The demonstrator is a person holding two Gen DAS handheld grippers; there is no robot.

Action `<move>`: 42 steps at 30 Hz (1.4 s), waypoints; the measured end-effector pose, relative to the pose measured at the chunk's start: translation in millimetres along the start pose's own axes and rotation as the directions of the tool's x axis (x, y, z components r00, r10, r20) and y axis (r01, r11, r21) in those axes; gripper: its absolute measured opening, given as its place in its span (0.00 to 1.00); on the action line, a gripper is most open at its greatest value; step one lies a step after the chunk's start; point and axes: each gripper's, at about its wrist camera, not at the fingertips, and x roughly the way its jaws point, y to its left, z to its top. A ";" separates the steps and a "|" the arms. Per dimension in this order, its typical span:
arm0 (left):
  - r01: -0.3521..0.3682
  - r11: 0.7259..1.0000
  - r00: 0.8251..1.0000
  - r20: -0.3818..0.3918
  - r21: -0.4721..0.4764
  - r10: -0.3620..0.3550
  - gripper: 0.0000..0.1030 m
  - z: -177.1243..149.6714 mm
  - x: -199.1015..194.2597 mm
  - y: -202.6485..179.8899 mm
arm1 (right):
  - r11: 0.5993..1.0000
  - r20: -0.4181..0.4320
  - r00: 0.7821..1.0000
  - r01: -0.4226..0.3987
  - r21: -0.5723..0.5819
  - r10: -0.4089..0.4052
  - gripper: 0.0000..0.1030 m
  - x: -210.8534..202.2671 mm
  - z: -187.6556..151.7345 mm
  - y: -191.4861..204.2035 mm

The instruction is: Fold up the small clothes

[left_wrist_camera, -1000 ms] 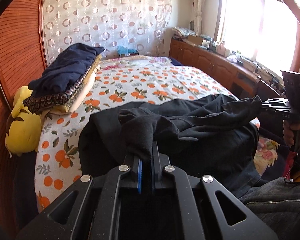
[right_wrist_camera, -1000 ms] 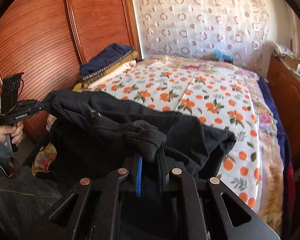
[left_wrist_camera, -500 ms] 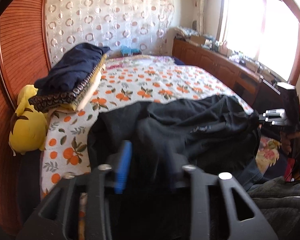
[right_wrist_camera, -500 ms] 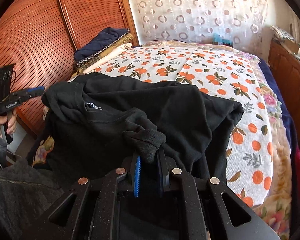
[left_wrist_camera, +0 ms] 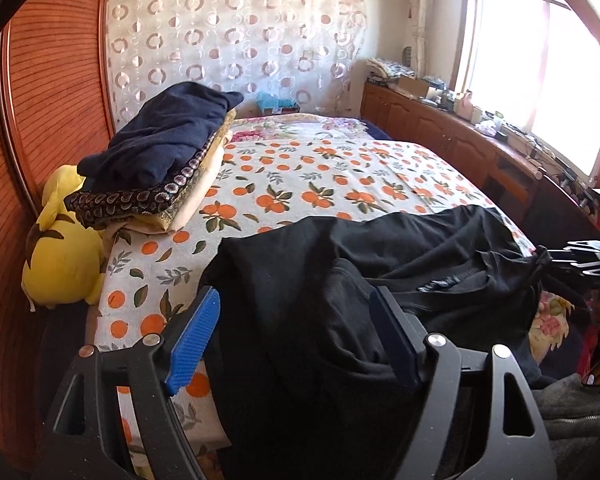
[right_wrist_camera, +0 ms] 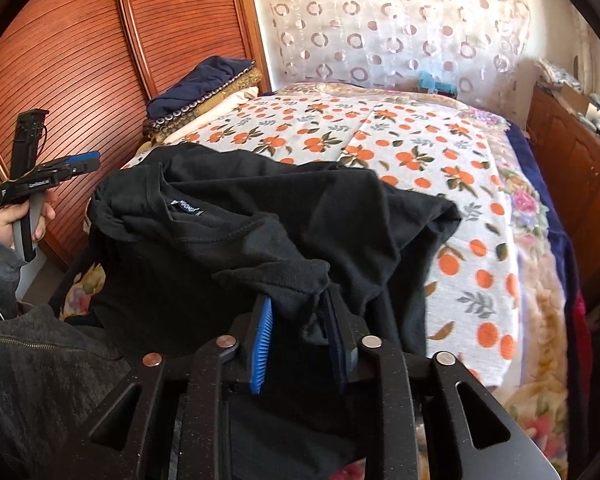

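Observation:
A black T-shirt [left_wrist_camera: 380,264] lies crumpled at the near end of the bed, its collar label showing in the right wrist view [right_wrist_camera: 228,216]. My left gripper [left_wrist_camera: 296,320] is open wide, its blue pads on either side of the cloth without pinching it; it also shows in the right wrist view [right_wrist_camera: 76,164], held off the shirt. My right gripper [right_wrist_camera: 300,332] has its jaws partly apart with a bunched shirt corner loose between them. It also shows at the right edge of the left wrist view [left_wrist_camera: 556,256], touching the shirt's edge.
The bed has an orange-print sheet [left_wrist_camera: 320,184]. A stack of folded textiles [left_wrist_camera: 160,160] and a yellow plush toy [left_wrist_camera: 60,256] lie at its left side. Wooden wardrobe doors [right_wrist_camera: 80,48] stand left; a cluttered wooden cabinet [left_wrist_camera: 460,136] runs under the window.
Both grippers lowered the shirt onto the bed. The left gripper opened and let go of the shirt. The right gripper's jaws have spread from shut to partly open.

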 end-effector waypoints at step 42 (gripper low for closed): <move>0.009 0.998 0.986 -0.167 -0.069 -0.021 0.74 28.5 125.8 47.7 | 0.961 -0.075 0.972 0.232 0.153 -0.223 0.65 102.2 71.0 -78.7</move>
